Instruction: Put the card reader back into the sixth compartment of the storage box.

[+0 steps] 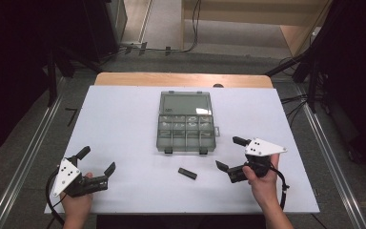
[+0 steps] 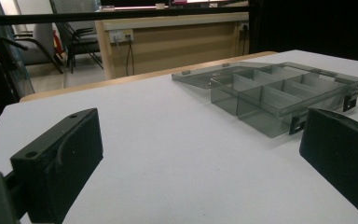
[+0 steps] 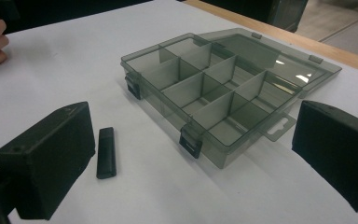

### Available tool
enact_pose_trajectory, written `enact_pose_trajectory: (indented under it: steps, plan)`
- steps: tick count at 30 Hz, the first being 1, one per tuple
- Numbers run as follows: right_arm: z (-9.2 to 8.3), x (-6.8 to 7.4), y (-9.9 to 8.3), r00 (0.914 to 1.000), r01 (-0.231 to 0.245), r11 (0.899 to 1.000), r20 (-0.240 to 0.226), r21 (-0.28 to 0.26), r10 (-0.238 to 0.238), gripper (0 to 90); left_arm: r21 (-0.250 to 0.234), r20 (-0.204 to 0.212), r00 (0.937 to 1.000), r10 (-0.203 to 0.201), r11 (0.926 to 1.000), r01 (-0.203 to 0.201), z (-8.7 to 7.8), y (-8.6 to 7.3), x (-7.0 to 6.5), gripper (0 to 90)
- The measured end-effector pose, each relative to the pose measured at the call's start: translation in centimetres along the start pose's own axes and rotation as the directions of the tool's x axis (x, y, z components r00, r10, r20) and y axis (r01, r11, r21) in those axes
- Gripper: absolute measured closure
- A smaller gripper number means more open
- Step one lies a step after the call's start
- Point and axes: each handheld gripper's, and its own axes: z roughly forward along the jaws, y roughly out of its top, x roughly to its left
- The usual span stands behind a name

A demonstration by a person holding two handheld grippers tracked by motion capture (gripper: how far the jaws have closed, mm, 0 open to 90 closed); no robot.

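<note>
A box (image 1: 186, 133) sits on the table (image 1: 124, 119) near its middle, its lid (image 1: 186, 103) lying open flat behind it, toward the far edge. A small bar (image 1: 188, 173) lies on the table in front of the box, well apart from it. The left gripper (image 1: 96, 161) is at the near left corner; the right gripper (image 1: 231, 153) is right of the bar, near the box's front right corner. The box's compartments look empty, though some are hard to see.

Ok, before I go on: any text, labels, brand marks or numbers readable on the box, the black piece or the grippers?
None can be read.
Organizer box: a faint mark at the lid's corner, too blurred to read.
Small black piece: plain, no marking visible.
Left gripper and right gripper: no lettering visible.
</note>
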Motion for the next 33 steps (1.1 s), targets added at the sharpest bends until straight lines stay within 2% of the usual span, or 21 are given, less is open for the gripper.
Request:
enact_pose_trajectory:
  steps: [7, 21, 33]
  plan:
    - [0.8, 0.4, 0.4, 0.9997, 0.004, 1.0, -0.025, 0.018, -0.003, 0.0, 0.001, -0.001, 1.0, 0.001, 1.0, -0.001, 0.0, 0.0, 0.0, 0.0]
    - [2.8, 1.6, 1.4, 0.9951, 0.042, 0.996, -0.092, 0.075, -0.035, 0.0, 0.001, 0.002, 1.0, 0.002, 1.0, -0.002, 0.0, 0.0, 0.0, 0.0]
    - [4.3, 2.1, 1.6, 0.993, 0.052, 0.991, -0.111, 0.122, -0.039, 0.0, -0.002, 0.006, 1.0, 0.006, 1.0, -0.006, 0.0, 0.0, 0.0, 0.0]
